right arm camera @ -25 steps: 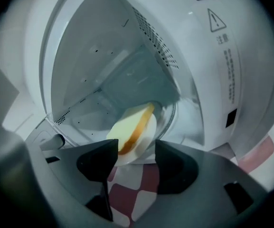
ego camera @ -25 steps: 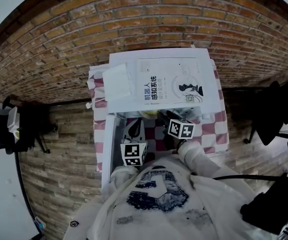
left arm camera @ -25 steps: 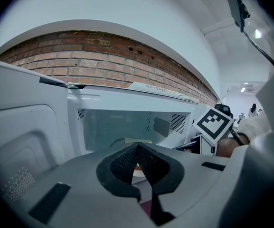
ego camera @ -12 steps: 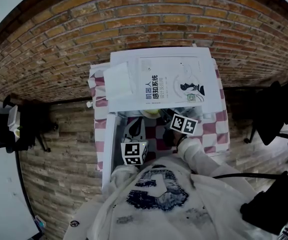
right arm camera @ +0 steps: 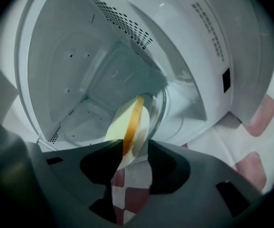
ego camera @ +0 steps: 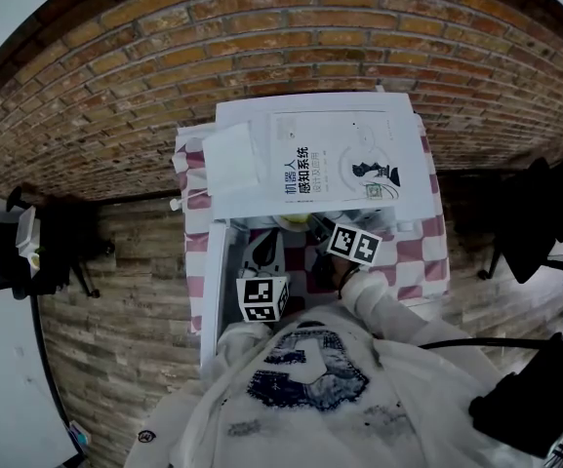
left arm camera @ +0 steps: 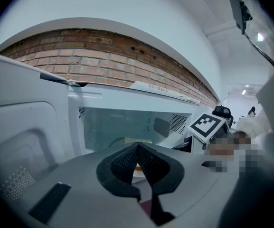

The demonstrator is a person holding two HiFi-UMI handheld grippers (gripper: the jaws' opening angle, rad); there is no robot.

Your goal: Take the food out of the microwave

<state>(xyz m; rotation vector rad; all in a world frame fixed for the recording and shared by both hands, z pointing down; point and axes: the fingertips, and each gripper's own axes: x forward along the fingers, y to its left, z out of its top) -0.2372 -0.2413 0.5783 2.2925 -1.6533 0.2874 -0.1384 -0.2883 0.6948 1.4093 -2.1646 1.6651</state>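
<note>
While reaching into the open white box-shaped microwave, straddles with the right gripper, jaws just closing yet apart, the round pale-yellow orange-rimmed food plate inside the microwave's cavity. Holds the left gripper before the microwave, jaws pressed together, empty.

Top: white, loose, dark blue graphic print on chest, smaller dark marks around it. Right sleeve: long, white, creased. Left gripper: matte grey shell, black jaws, mesh-textured pads. White cube on it, black square marker.
</note>
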